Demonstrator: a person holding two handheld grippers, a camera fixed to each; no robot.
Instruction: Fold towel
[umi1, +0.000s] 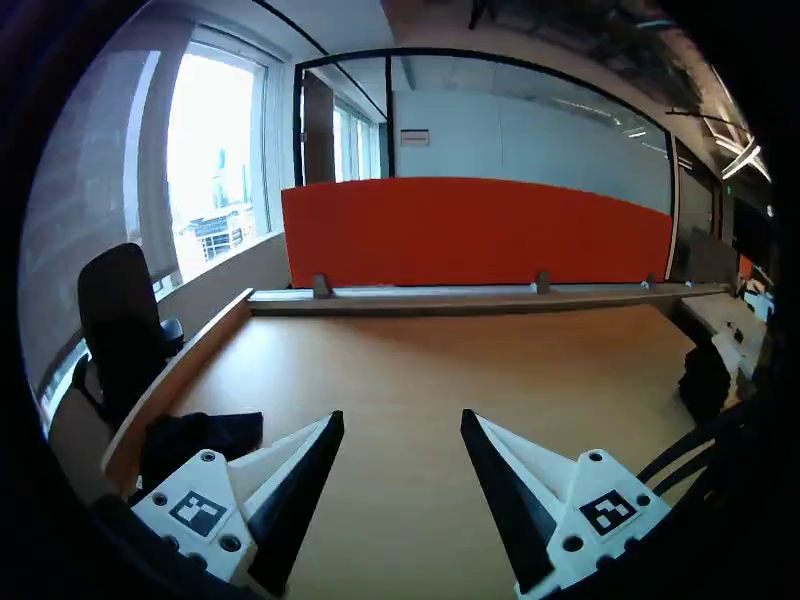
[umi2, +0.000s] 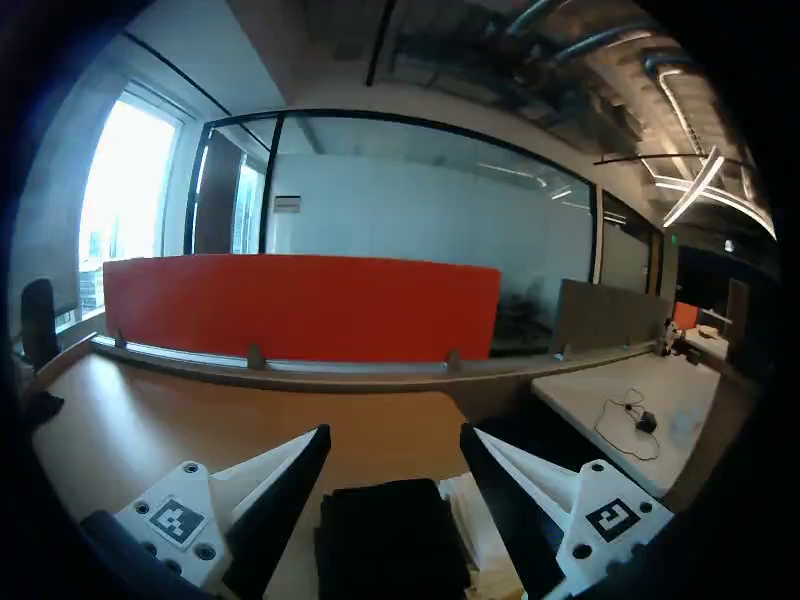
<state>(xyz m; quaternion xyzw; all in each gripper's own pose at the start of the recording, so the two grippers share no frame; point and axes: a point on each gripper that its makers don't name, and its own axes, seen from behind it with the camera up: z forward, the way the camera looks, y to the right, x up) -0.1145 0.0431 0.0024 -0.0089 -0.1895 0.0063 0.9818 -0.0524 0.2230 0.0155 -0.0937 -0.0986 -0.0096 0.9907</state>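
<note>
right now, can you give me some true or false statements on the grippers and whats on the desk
1. The left gripper and the right gripper are both open. True.
2. The divider at the back of the wooden desk is blue. False: it is orange-red.
3. In the left gripper view, a dark cloth lies near the desk's left edge. True.
4. The right gripper is shut on the black folded fabric. False: the fabric lies low between the spread fingers, not gripped.
5. A black office chair stands by the window. True.
</note>
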